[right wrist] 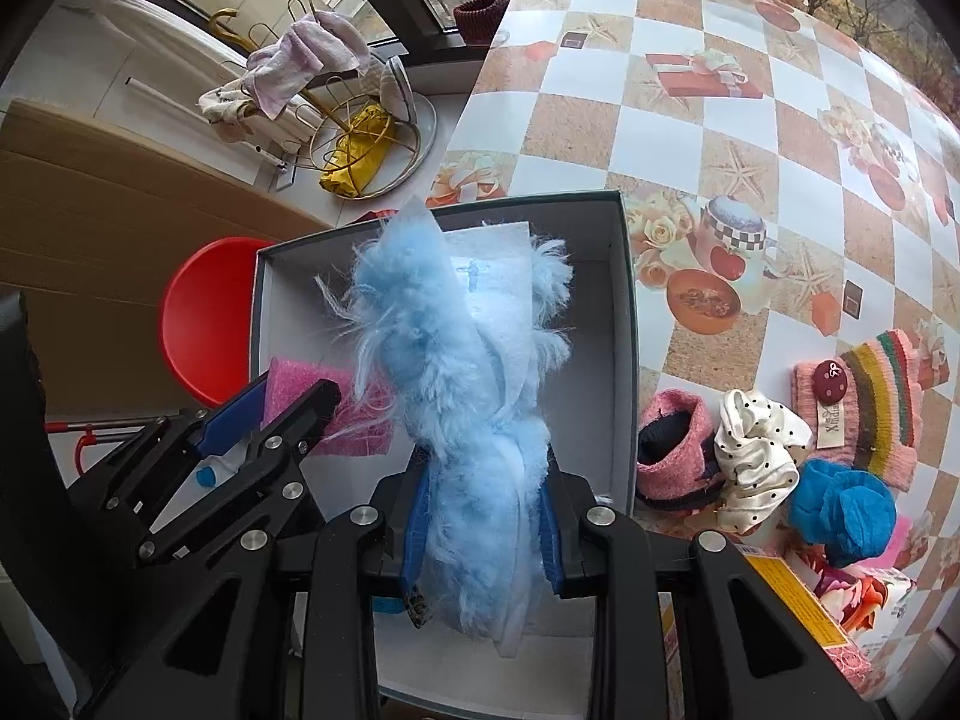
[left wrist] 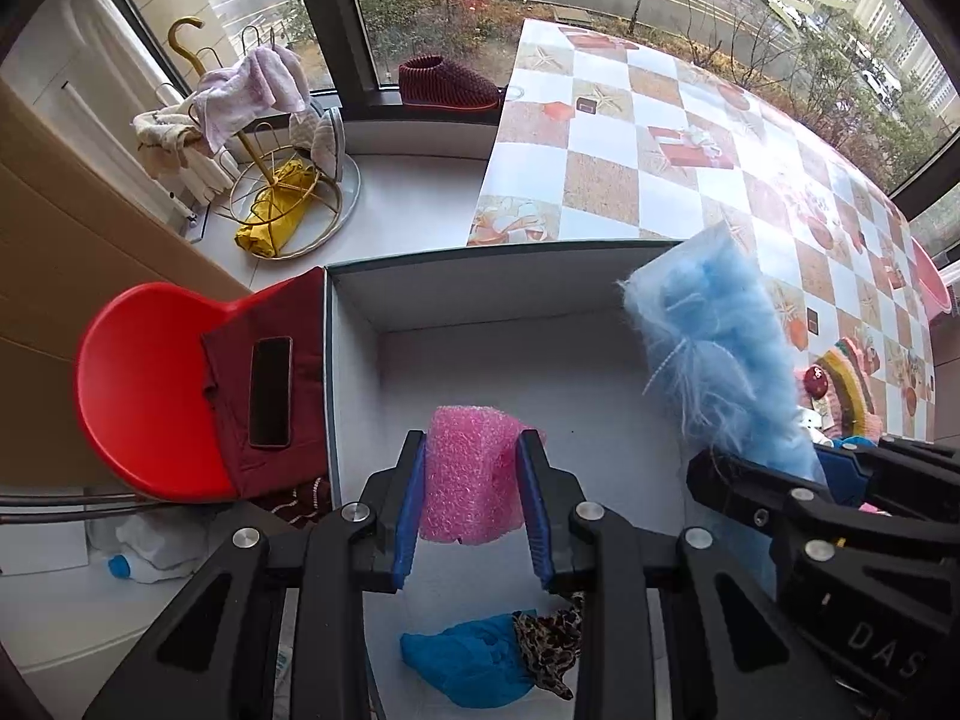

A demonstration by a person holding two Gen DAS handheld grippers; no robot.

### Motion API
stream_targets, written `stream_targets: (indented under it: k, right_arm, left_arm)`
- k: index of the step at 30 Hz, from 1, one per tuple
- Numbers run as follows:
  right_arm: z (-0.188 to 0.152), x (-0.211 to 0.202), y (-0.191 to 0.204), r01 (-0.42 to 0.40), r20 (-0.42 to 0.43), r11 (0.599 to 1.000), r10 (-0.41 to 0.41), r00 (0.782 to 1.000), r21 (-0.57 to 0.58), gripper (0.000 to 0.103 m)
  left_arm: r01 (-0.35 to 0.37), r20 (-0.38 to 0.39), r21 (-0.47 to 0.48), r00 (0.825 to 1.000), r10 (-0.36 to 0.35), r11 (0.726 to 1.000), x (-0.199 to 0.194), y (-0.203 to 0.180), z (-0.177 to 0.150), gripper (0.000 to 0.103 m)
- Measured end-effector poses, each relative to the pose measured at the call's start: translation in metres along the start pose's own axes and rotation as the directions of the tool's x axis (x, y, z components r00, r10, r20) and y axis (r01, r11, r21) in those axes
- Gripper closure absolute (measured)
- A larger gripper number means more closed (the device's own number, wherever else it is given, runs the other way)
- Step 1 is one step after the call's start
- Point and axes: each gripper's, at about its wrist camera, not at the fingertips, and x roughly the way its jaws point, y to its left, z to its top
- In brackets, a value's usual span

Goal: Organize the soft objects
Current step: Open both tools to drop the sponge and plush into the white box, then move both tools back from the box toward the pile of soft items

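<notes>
While both were held over the box, a pink sponge was clamped in the left gripper and blue fur in the right gripper.

You've got 1 white box w/ 2 items lying inside: 1 blue cloth and 1 leopard-print piece. In the grippers: 1 pink foam piece, 1 fluffy light-blue item. On the checkered table approx. 5 soft things: pink knit shoe, polka-dot scrunchie, striped knit piece, blue cloth ball, pink bit under it.
</notes>
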Motion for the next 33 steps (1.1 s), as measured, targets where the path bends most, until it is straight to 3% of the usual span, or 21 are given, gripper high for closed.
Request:
stream_targets:
  k: [11, 12, 14, 15, 16, 17, 20, 22, 26, 28, 33]
  right_arm:
    - [-0.003, 0.004, -0.003, 0.009, -0.003, 1.000, -0.009, 1.000, -0.008, 0.072]
    - [-0.003, 0.003, -0.003, 0.012, 0.000, 1.000, -0.012, 1.000, -0.012, 0.072]
    - [-0.003, 0.002, -0.001, 0.016, 0.004, 1.000, -0.016, 1.000, -0.016, 0.071]
    - [-0.003, 0.001, -0.001, 0.010, 0.005, 1.000, -0.010, 1.000, -0.017, 0.068]
    - [-0.003, 0.000, -0.001, 0.005, 0.004, 1.000, -0.005, 1.000, -0.019, 0.065]
    - [-0.005, -0.002, 0.000, 0.007, 0.008, 1.000, -0.007, 1.000, -0.018, 0.063]
    - [-0.007, -0.009, -0.001, 0.011, 0.022, 1.000, -0.010, 1.000, -0.016, 0.042]
    - [-0.008, -0.014, -0.001, -0.006, 0.030, 1.000, 0.006, 1.000, -0.009, 0.022]
    - [-0.010, -0.028, 0.001, -0.014, 0.070, 1.000, 0.014, 0.997, -0.006, 0.001]
    - [-0.010, -0.036, 0.000, -0.016, 0.088, 1.000, 0.016, 0.996, 0.002, 0.001]
    - [-0.013, -0.055, -0.009, -0.083, 0.107, 0.995, 0.077, 0.991, 0.055, 0.001]
  left_arm:
    - [0.024, -0.012, 0.012, 1.000, -0.024, 1.000, 0.003, -0.002, -0.009, 0.068]
    - [0.019, -0.012, 0.014, 1.000, -0.019, 1.000, 0.002, -0.002, -0.009, 0.063]
    - [0.015, -0.005, 0.015, 1.000, -0.014, 1.000, 0.000, -0.002, -0.012, 0.046]
    - [0.017, 0.002, 0.010, 1.000, -0.017, 1.000, -0.002, -0.001, -0.013, 0.032]
    - [0.009, 0.007, 0.007, 1.000, -0.009, 1.000, -0.003, -0.001, -0.014, 0.026]
    - [0.007, 0.008, 0.002, 1.000, -0.007, 1.000, -0.005, 0.000, -0.015, 0.024]
    - [0.017, 0.007, -0.010, 1.000, -0.017, 1.000, -0.008, 0.001, -0.017, 0.020]
    - [0.015, 0.014, -0.014, 1.000, -0.014, 1.000, -0.010, 0.002, -0.019, 0.015]
    - [0.013, 0.010, -0.038, 1.000, -0.012, 0.999, -0.014, 0.004, -0.022, 0.013]
    - [0.028, 0.007, -0.059, 1.000, -0.027, 0.998, -0.015, 0.006, -0.022, 0.001]
    - [0.075, 0.006, -0.098, 0.997, -0.075, 0.992, -0.019, 0.009, -0.029, 0.000]
